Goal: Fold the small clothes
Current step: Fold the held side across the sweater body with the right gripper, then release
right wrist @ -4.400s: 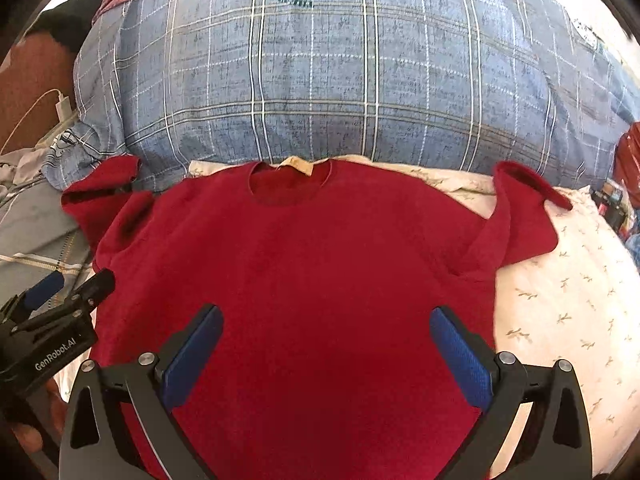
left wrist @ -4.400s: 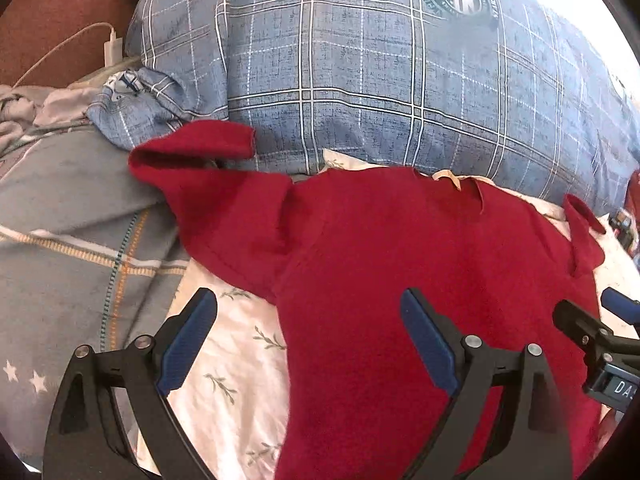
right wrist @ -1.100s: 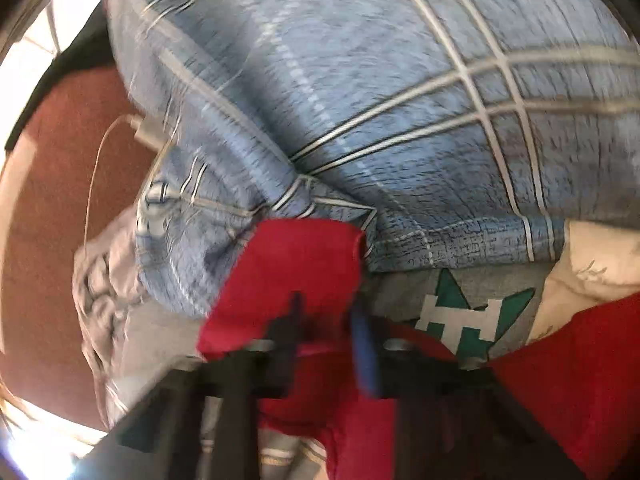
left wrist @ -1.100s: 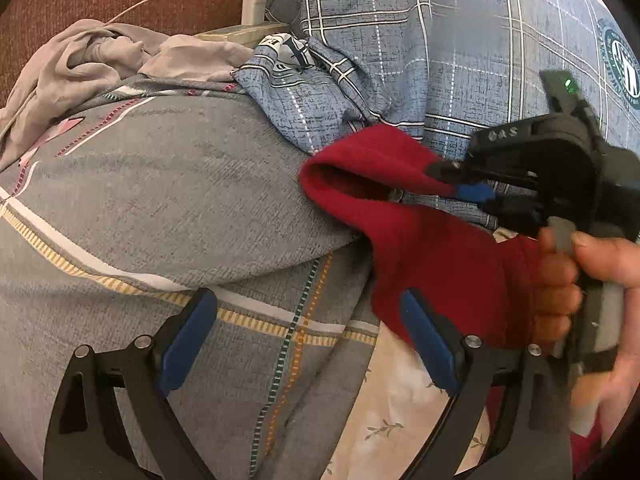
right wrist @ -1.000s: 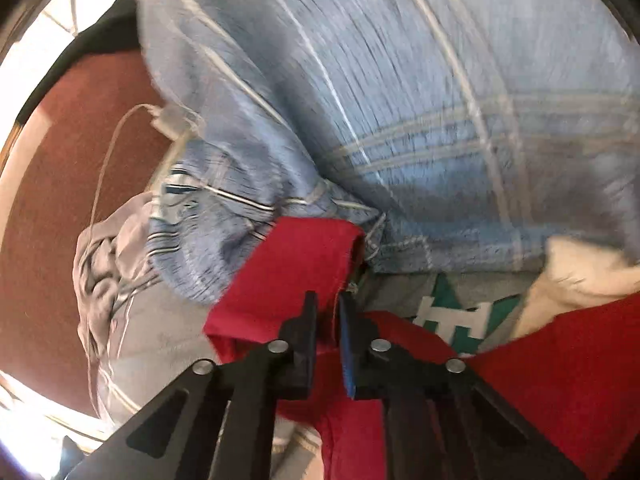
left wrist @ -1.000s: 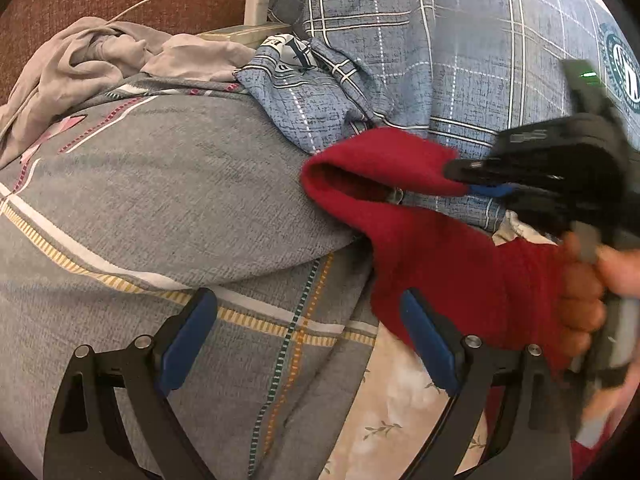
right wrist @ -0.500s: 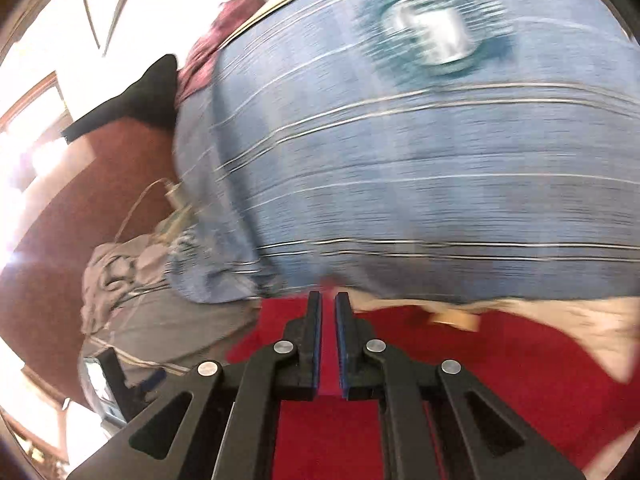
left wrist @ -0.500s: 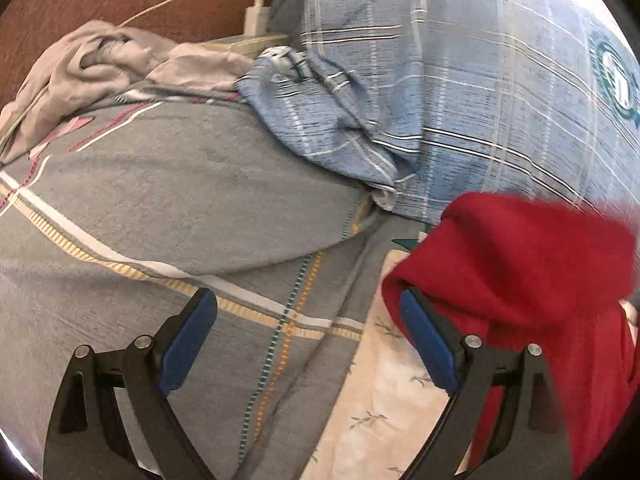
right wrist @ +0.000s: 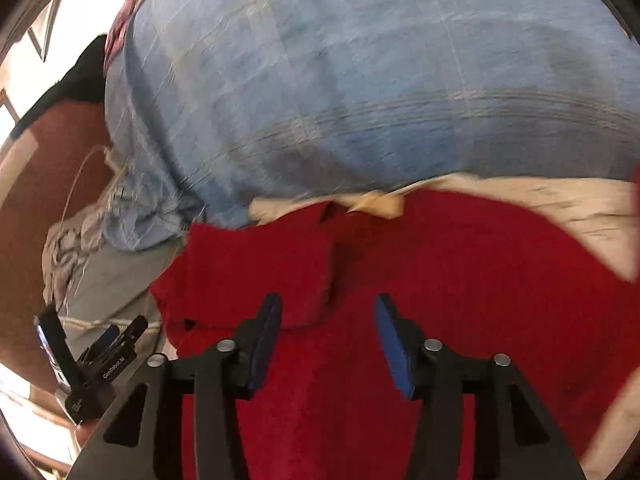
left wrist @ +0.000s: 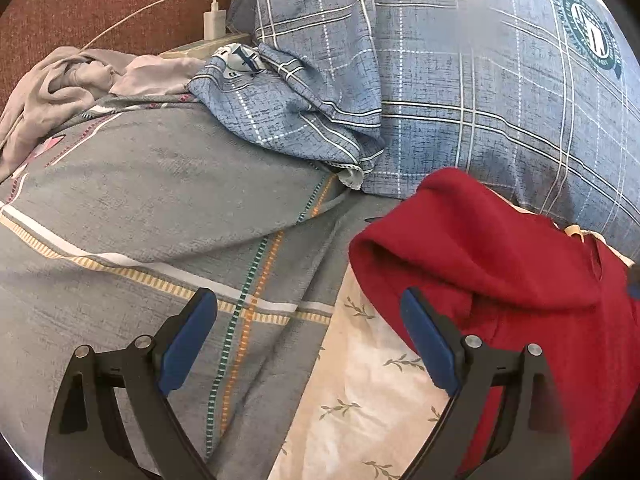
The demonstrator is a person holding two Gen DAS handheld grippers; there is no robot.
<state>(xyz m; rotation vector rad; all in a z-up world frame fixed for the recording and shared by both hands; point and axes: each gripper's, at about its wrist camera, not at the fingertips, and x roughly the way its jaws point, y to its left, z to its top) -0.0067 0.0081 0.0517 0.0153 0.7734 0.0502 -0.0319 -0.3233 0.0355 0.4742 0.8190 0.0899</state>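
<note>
Red shirt lies ahead of parted right fingers; sleeve folded over.

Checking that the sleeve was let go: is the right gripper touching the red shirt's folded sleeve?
Apart. In the right wrist view the right gripper is open, with shirt showing in the gap, and the folded sleeve of the red shirt lies flat.

Bright daylight, seemingly from upper left; right view motion-blurred, fisheye edges warped.

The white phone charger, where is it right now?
In the left wrist view, the charger sits top left, plugged in beside the blue plaid pillow, behind crumpled grey clothes.
</note>
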